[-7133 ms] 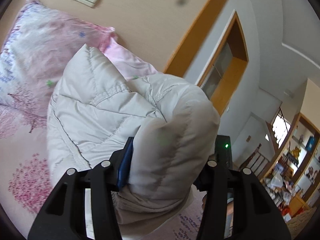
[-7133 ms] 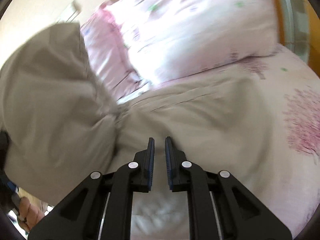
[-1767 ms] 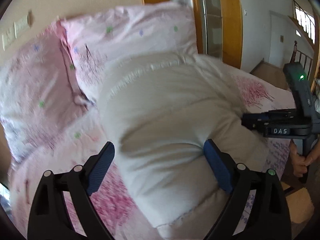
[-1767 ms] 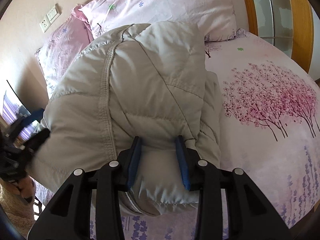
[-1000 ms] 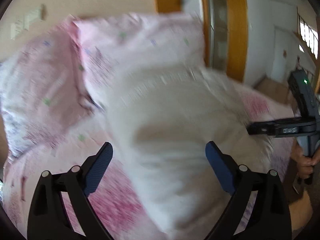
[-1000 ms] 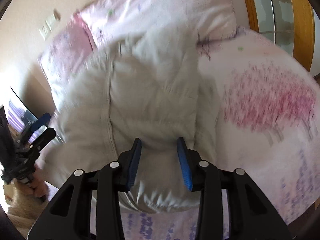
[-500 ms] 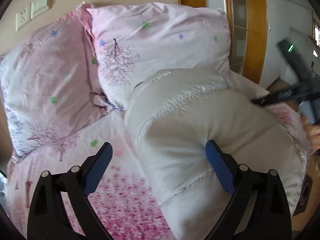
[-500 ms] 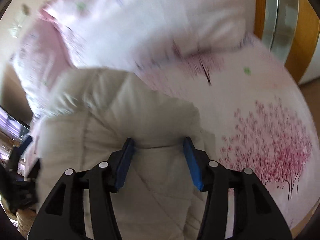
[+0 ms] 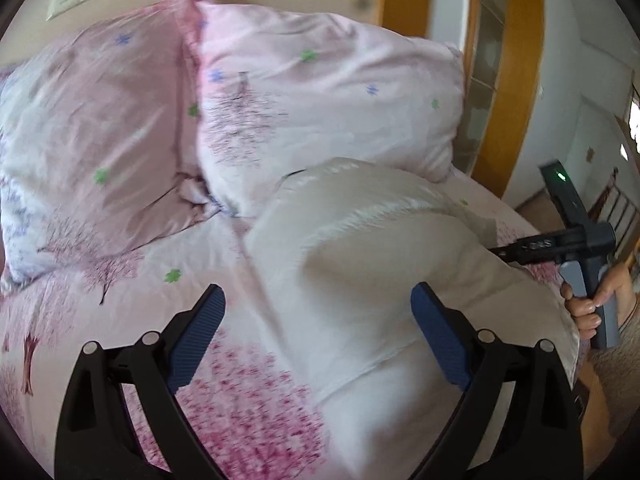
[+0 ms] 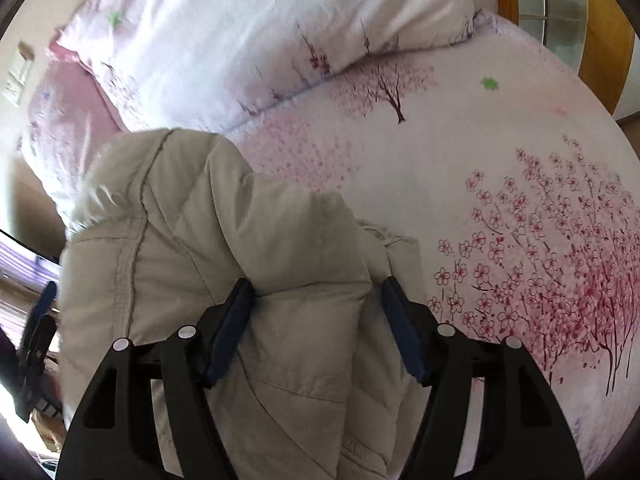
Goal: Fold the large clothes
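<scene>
Grey handle (image 9: pixel 540 246), lettering perhaps "DAS"

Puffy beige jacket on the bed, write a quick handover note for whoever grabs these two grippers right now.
Left gripper: jaws wide open, holding nothing; the folded bundle's edge lies beside its right finger.
Right gripper: jaws opening, a fold of the jacket between them, the left pad touching it, the right pad clear.
Puffy beige quilted jacket: folded into a thick bundle on the pink blossom-print bedsheet, just below the two pink pillows.
Done: jacket appears folded and set down.
Left: draw the right gripper clear, check the bundle holds its shape, tidy any loose edge.
</scene>
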A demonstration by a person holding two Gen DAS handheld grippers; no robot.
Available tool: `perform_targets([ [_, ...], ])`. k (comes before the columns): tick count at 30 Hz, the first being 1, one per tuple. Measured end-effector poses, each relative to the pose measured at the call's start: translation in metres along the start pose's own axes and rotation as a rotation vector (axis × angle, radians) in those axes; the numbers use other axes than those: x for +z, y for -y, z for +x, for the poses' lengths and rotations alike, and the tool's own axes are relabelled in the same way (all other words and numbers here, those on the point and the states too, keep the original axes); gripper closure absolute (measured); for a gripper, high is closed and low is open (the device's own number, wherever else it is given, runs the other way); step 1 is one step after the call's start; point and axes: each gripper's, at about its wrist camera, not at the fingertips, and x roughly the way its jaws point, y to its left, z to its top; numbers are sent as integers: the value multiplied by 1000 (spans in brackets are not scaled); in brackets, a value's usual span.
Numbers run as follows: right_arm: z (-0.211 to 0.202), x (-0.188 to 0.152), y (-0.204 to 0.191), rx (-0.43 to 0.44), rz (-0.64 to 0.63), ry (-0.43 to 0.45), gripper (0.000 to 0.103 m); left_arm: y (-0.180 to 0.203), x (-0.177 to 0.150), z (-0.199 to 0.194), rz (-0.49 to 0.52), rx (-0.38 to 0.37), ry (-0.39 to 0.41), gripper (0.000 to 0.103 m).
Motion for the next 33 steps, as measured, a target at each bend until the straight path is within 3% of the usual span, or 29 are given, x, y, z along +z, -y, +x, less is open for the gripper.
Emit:
perform_targets([
  [4, -31, -8, 9, 119, 23, 78, 37, -31, -5, 9, -101, -72, -83, 9],
  [7, -31, -12, 12, 202, 41, 59, 37, -37, -8, 20, -149, -159, -124, 9],
  [9, -17, -11, 14, 223, 56, 13, 50, -36, -9, 24, -165, -183, -131, 9],
  [10, -10, -12, 16, 295, 78, -1, 74, -33, -9, 25, -167, -188, -131, 9],
  [11, -11, -13, 15, 302, 84, 9, 81, -31, -8, 26, -162, -187, -129, 9],
  [15, -11, -20, 2, 141, 16, 14, 83, -15, -7, 19, -75, -126, -106, 5],
  [19, 7, -24, 2, 101, 31, -7, 83, 15, -6, 22, 66, 19, -83, 5],
  [21, 8, -23, 0, 92, 18, -8, 82, 23, -6, 22, 102, 56, -74, 5],
  [22, 5, -21, -3, 90, 6, 1, 81, 23, -4, 21, 106, 60, -78, 5],
  [25, -19, -25, 4, 104, 9, 47, 64, 11, -3, 15, 80, 15, -90, 5],
  [28, -44, -32, 21, 234, 55, 97, 11, -9, -3, 15, -4, -78, -124, 5],
  [33, -45, -37, 42, 342, 95, 27, 2, -30, -5, 21, -124, -226, -174, 5],
])
